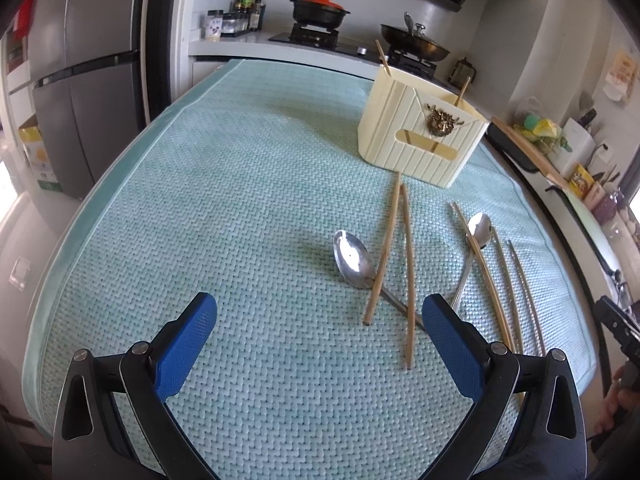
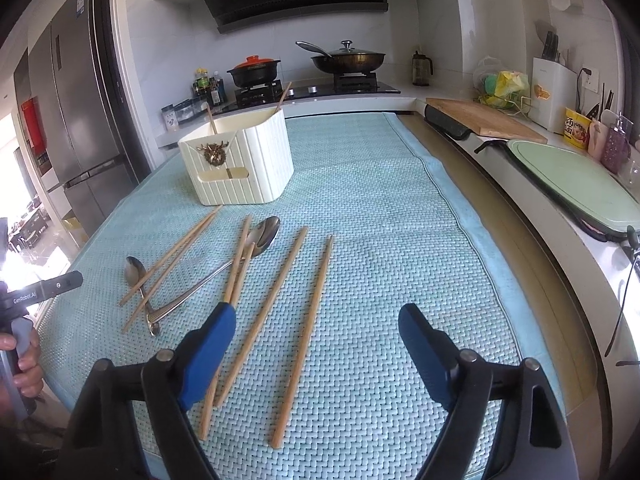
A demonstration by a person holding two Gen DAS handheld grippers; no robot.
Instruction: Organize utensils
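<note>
A cream utensil holder (image 1: 420, 136) (image 2: 240, 160) stands on the teal mat (image 1: 240, 200) (image 2: 380, 220) with two chopsticks upright in it. Several wooden chopsticks (image 1: 406, 272) (image 2: 304, 332) and two metal spoons (image 1: 352, 260) (image 2: 264, 234) lie loose on the mat in front of it. My left gripper (image 1: 320, 320) is open and empty above the mat, left of the crossed chopsticks and spoon. My right gripper (image 2: 316, 320) is open and empty, with one chopstick lying between its fingers and others under the left finger (image 2: 212, 352).
A stove with a black pot (image 2: 254, 70) and a pan (image 2: 348, 58) is behind the mat. A wooden cutting board (image 2: 480, 118) and a green board (image 2: 576, 180) lie on the counter at right. A fridge (image 1: 80, 80) stands at left.
</note>
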